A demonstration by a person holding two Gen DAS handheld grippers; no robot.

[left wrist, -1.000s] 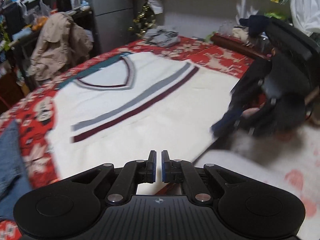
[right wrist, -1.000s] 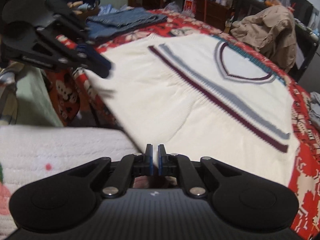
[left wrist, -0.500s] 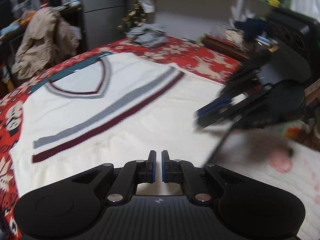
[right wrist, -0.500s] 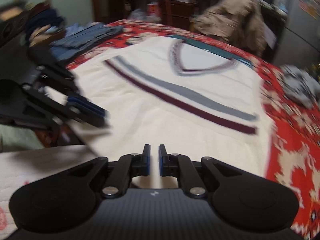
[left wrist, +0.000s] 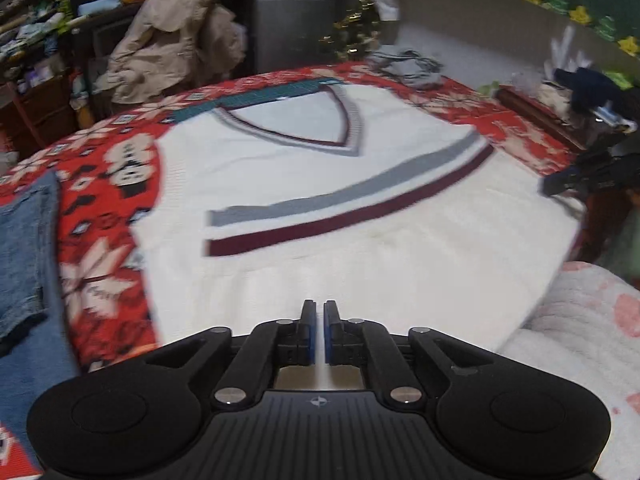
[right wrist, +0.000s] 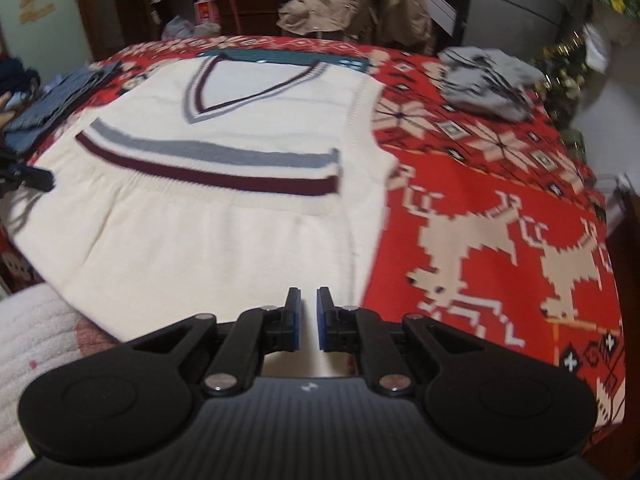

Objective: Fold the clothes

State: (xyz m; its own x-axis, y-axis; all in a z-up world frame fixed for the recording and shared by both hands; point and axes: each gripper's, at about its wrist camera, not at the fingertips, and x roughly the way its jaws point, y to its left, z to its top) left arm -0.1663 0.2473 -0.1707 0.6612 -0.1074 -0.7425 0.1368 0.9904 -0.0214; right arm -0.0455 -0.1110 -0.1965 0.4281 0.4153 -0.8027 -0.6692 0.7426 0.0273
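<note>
A cream knitted vest [left wrist: 360, 240] with a V-neck and a grey and a maroon stripe lies flat on the red patterned tablecloth [left wrist: 104, 168]. My left gripper [left wrist: 319, 310] hovers over the vest's near hem, shut with nothing between its pads. In the right wrist view the same vest [right wrist: 224, 216] fills the left half. My right gripper [right wrist: 309, 296] hangs over its near right corner, shut and empty too. Each gripper shows small at the vest's side edge in the other's view: the right gripper [left wrist: 560, 184] and the left gripper [right wrist: 32, 178].
Folded blue denim [left wrist: 24, 260] lies left of the vest, and a grey garment [right wrist: 488, 80] lies at the table's far right. A beige jacket [left wrist: 176, 36] hangs on furniture behind. A person's white fleece with pink spots [left wrist: 580, 320] is at the near edge. Red cloth [right wrist: 500, 200] lies bare on the right.
The two grippers have drawn apart along the vest's near hem, the left one to the left and the right one to the right. Both stayed shut and empty.
</note>
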